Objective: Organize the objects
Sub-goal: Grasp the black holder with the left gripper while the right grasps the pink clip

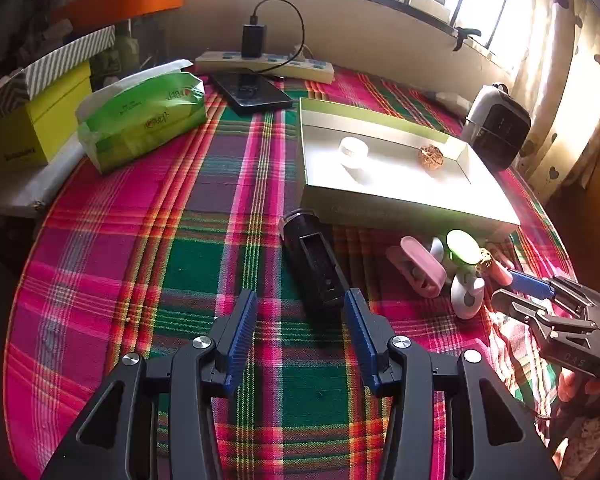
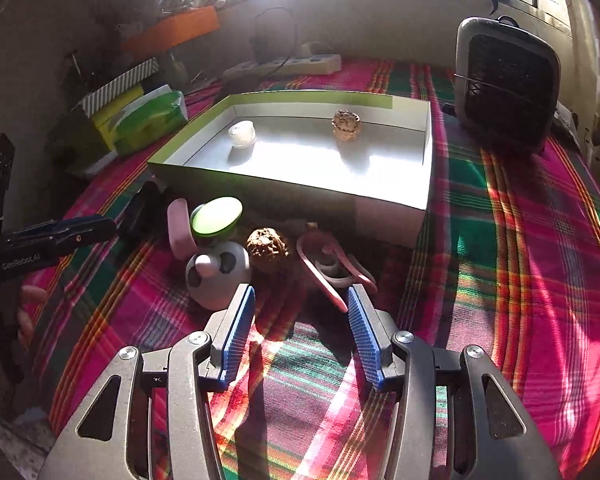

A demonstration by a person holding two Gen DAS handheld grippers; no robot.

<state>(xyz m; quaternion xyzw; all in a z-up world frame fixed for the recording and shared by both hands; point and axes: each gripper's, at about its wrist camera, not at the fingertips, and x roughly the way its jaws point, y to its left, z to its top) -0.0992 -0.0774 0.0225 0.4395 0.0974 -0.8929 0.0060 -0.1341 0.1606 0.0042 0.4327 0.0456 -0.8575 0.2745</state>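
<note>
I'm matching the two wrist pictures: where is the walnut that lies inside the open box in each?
Left wrist: walnut at upper right, near the box's far right corner.
Right wrist: walnut above centre, toward the box's back wall.
Shared landmark: the small white jar also inside the box.

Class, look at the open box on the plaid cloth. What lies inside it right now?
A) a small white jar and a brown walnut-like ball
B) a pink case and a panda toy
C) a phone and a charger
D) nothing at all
A: inside the open box sit only a small white jar and a brown walnut-like ball, well apart from each other.
</note>
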